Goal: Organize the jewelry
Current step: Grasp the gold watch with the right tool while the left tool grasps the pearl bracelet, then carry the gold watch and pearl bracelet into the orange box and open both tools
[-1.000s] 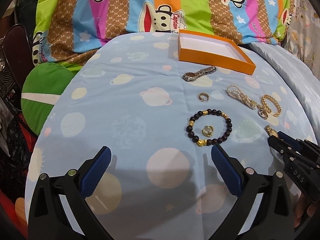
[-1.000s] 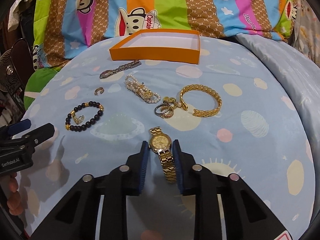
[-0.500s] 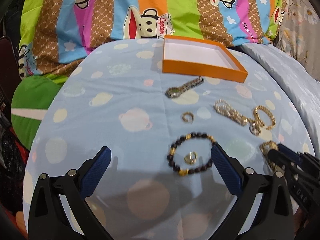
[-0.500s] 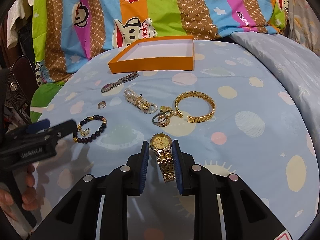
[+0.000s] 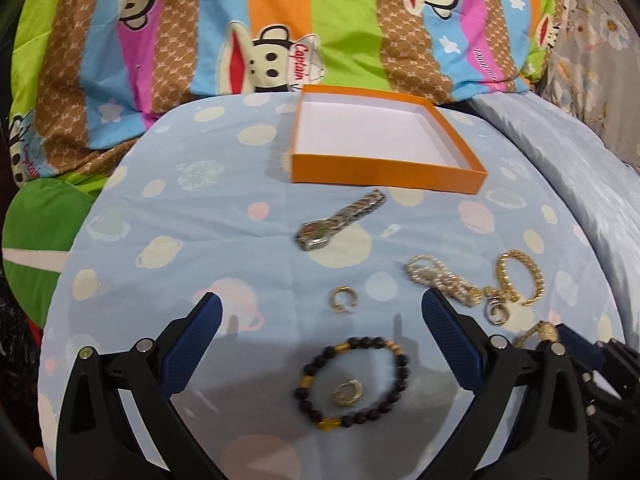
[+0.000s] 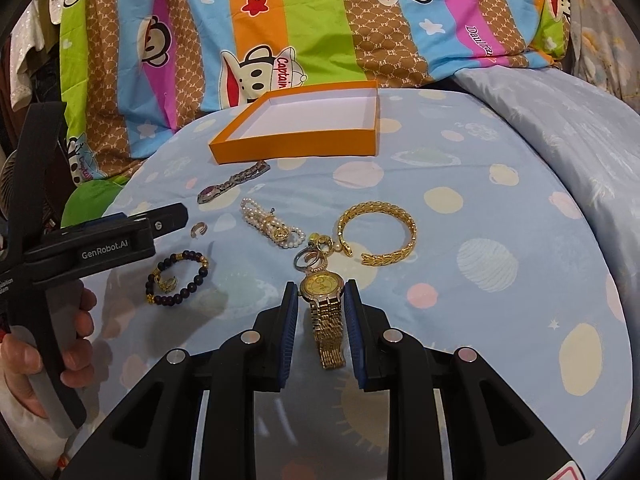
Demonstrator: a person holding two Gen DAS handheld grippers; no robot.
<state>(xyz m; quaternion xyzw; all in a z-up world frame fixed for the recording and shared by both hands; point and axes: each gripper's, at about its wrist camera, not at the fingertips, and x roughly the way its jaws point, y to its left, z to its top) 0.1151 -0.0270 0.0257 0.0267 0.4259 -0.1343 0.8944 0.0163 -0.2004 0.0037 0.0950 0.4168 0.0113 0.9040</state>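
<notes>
An empty orange box [image 5: 386, 142] [image 6: 304, 126] stands at the back of the blue spotted cloth. My right gripper [image 6: 320, 300] is shut on a gold watch [image 6: 323, 300], whose band hangs down between the pads. My left gripper [image 5: 320, 316] is open above a dark bead bracelet [image 5: 352, 384] [image 6: 176, 278] with a gold ring [image 5: 347, 393] inside it. A silver watch [image 5: 340, 220] [image 6: 234, 182], a small gold ring [image 5: 342, 300], a pearl strand [image 6: 272, 228] [image 5: 444, 280] and a gold bangle [image 6: 378, 234] [image 5: 520, 276] lie on the cloth.
A striped monkey-print quilt [image 5: 280, 32] rises behind the box. A green cushion [image 5: 36, 232] lies at the left. A pale blue sheet [image 6: 560, 128] slopes away at the right. A cluster of rings [image 6: 314, 254] lies just ahead of the gold watch.
My left gripper has moved forward over the bead bracelet, which now sits between its open fingers. My right gripper keeps hold of the gold watch and has lifted it slightly.
</notes>
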